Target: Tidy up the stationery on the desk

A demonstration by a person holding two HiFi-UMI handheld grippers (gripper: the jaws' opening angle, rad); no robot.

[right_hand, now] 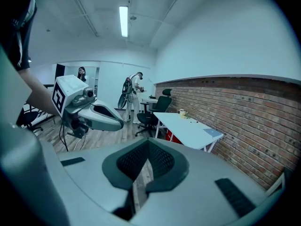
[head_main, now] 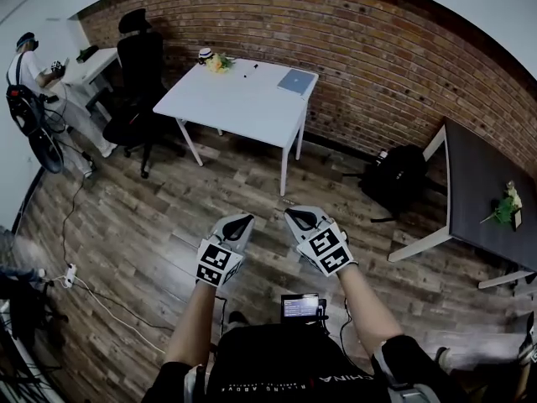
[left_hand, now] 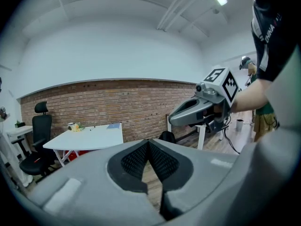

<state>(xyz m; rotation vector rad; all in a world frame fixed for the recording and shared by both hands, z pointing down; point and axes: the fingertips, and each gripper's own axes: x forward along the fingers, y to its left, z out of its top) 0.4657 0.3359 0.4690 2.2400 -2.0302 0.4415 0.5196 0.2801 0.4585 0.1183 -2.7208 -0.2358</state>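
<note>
A white desk (head_main: 243, 103) stands against the brick wall some way ahead of me. On it lie a blue notebook (head_main: 296, 81), a cup with yellow flowers (head_main: 215, 60) and a few small dark items (head_main: 249, 69) too small to make out. The same desk (left_hand: 89, 138) shows in the left gripper view, and as the desk (right_hand: 188, 128) in the right gripper view. My left gripper (head_main: 245, 220) and right gripper (head_main: 290, 216) are held side by side over the wooden floor, well short of the desk. Both are shut with nothing between their jaws.
A black office chair (head_main: 138, 82) stands left of the desk, and a person (head_main: 29, 78) sits at another white desk (head_main: 92, 61) far left. A black backpack (head_main: 394, 179) lies by a dark table (head_main: 487, 196) at right. Cables (head_main: 101, 296) run across the floor.
</note>
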